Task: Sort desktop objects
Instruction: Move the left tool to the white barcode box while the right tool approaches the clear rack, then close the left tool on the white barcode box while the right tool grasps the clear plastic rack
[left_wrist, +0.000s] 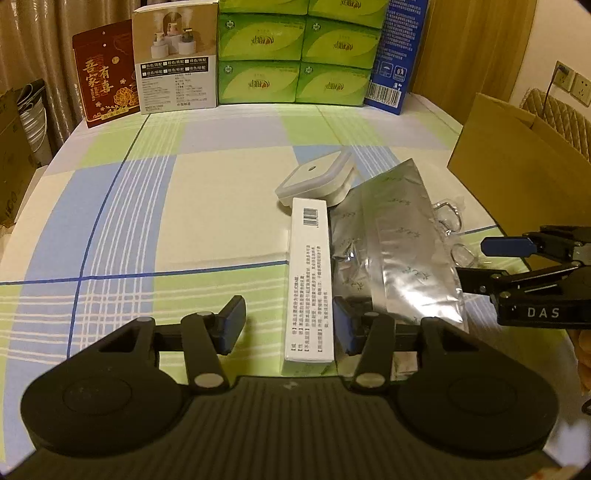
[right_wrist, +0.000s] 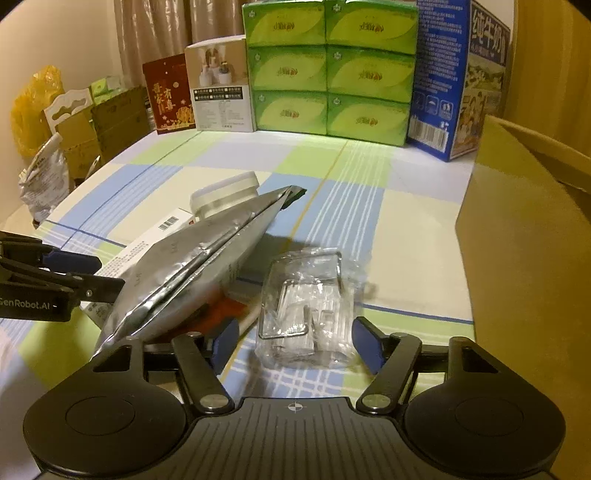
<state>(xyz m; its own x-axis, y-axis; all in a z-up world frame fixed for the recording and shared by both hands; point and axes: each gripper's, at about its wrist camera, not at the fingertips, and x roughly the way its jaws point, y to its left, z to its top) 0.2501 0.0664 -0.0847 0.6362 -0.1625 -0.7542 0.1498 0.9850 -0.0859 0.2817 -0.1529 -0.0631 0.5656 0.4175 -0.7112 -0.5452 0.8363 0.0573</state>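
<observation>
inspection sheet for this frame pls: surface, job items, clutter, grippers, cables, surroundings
Surface: round table under a green, blue and cream checked cloth.
Job's things: long white barcoded carton; silver foil pouch; white square plug-in device; clear plastic packet.
Clutter: green tissue packs, blue milk carton, white humidifier box, red gift bag along the far edge.
Grippers: left gripper open, straddling the carton; right gripper open around the packet.
Cables: dark lead at a wall socket.
Surroundings: brown cardboard box on the right; curtains behind.
</observation>
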